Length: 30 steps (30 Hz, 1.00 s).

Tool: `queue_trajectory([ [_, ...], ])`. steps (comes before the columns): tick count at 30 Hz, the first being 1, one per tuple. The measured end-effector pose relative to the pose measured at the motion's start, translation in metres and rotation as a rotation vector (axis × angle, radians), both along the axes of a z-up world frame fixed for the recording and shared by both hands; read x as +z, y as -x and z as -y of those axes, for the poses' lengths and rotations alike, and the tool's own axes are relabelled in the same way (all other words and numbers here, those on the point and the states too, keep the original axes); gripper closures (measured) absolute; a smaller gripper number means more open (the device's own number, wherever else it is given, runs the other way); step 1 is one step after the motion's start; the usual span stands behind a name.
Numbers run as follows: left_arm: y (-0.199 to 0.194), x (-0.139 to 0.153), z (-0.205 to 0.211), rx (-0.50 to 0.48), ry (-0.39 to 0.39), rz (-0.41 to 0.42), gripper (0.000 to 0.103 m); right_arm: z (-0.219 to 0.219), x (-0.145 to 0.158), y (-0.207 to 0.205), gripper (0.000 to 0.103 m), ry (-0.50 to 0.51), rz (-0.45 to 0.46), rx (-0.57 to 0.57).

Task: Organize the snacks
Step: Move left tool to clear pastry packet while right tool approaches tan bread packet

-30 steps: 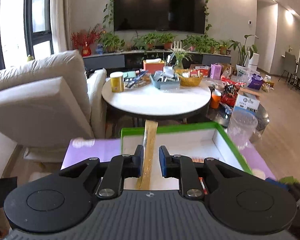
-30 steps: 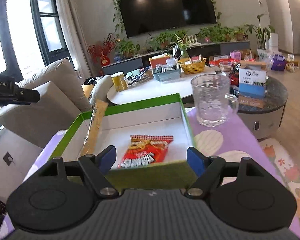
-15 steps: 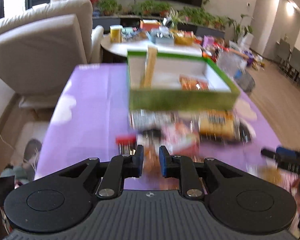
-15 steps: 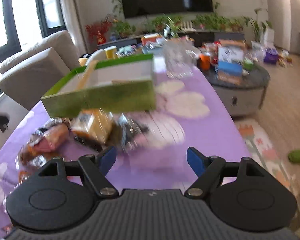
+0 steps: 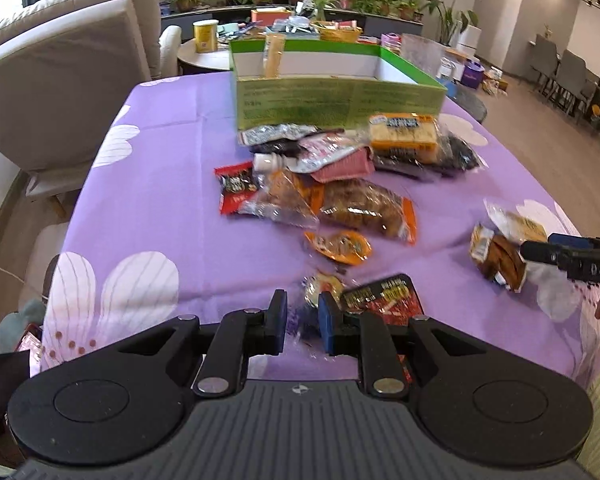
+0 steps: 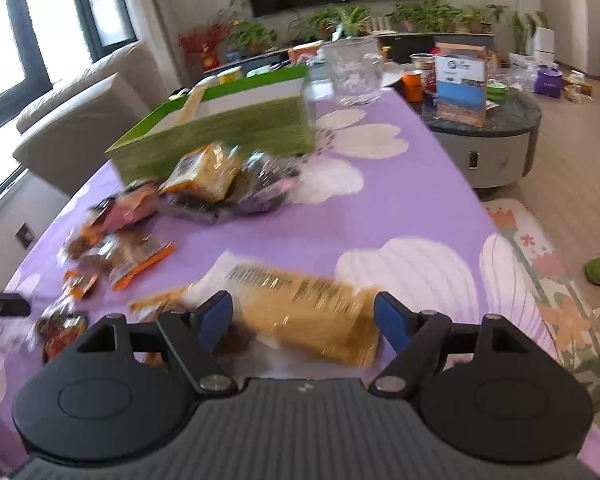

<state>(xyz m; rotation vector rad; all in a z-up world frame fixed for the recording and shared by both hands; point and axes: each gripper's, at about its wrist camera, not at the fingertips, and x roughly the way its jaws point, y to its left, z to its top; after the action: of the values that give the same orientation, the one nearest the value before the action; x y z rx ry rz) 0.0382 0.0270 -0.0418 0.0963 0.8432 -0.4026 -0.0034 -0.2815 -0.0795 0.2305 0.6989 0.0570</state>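
Snack packets (image 5: 340, 184) lie heaped on the purple tablecloth (image 5: 152, 200) just before the green box (image 5: 336, 100) — one long yellow stick (image 5: 274, 56) leans inside it. The left gripper (image 5: 302, 322) hovers with jaws narrowly parted, empty. The right gripper (image 6: 303, 322) — jaws wide — straddles a yellow packet (image 6: 304, 312).

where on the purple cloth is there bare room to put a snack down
Bare: the cloth's left side, between the sofa-side edge and the red packet; also right of the snack heap, near the glass mug. Crowded: in front of the green box.
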Motion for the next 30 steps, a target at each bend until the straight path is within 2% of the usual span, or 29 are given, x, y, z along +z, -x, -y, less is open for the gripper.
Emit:
queue_trajectory([
  [6,0.004,-0.009,0.004,-0.013,-0.035,0.021,0.087,-0.025,-0.001,0.021,0.054,0.101,0.006,0.150],
  [13,0.010,-0.007,0.006,-0.047,-0.046,0.037,0.087,-0.017,0.003,0.020,0.054,0.231,0.046,0.094],
  [17,0.009,-0.006,0.007,-0.091,-0.032,0.023,0.087,-0.017,0.001,0.012,0.054,0.351,0.048,0.177],
  [19,0.008,-0.009,0.012,-0.116,-0.065,0.015,0.087,-0.017,-0.004,0.003,0.054,0.397,0.038,0.221],
  [22,0.009,-0.011,0.017,-0.136,-0.116,0.038,0.084,-0.013,-0.004,-0.010,0.054,0.363,0.034,0.242],
  [26,0.004,-0.008,0.016,-0.147,-0.125,0.030,0.084,-0.008,-0.007,-0.028,0.054,0.281,0.018,0.241],
  [30,0.003,-0.008,0.015,-0.208,-0.160,0.033,0.084,-0.008,-0.009,-0.033,0.054,0.245,0.022,0.237],
])
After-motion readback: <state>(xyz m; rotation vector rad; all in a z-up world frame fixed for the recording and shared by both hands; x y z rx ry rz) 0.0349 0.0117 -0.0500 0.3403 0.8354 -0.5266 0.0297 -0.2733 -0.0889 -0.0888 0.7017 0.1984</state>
